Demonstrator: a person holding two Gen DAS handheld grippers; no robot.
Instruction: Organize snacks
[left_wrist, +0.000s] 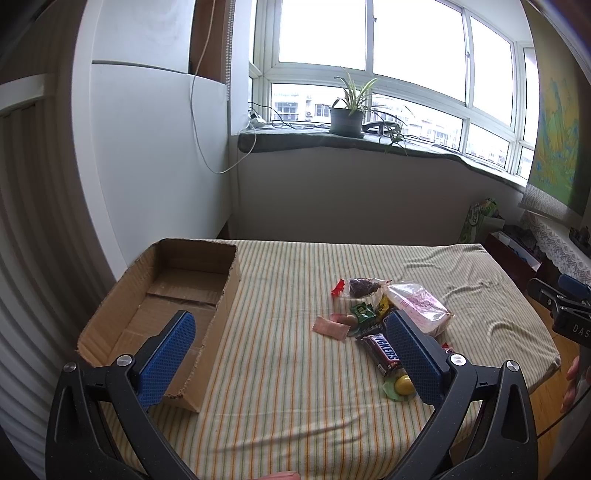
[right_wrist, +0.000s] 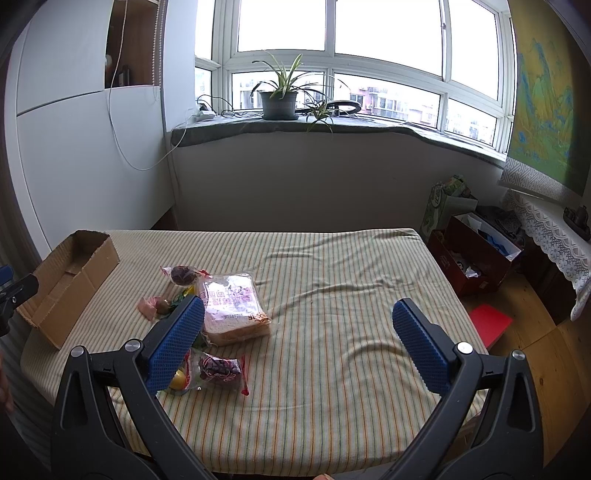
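Left wrist view: left claw (left_wrist: 291, 350) spread wide, nothing btwn its blue pads, hovering over a bed w/ striped sheet (left_wrist: 288, 369). Cardboard box (left_wrist: 162, 314) lies open at the sheet's left edge, partly behind the left pad; nothing visible inside. Snack pile sits right of centre, apart from the box: Snickers bar (left_wrist: 380, 352) nearest, touching the right pad's outline; yellow candy in clear wrap (left_wrist: 400, 386) just below it; pink wrapper (left_wrist: 330, 328) to the left; green packet (left_wrist: 364, 313) behind; bread bag (left_wrist: 421, 306) and dark-fruit bag (left_wrist: 364, 287) at the back. Right claw's black frame shows at the right edge, jaws not readable there.

Right wrist view: right claw (right_wrist: 298, 349) also released, wide gap, empty, over bare sheet. Bread bag (right_wrist: 232, 308) lies just right of the left pad; a dark-fruit packet w/ red edge (right_wrist: 221, 369) near the sheet's front; box (right_wrist: 66, 280) far left. Potted plant (right_wrist: 279, 99) on the windowsill.
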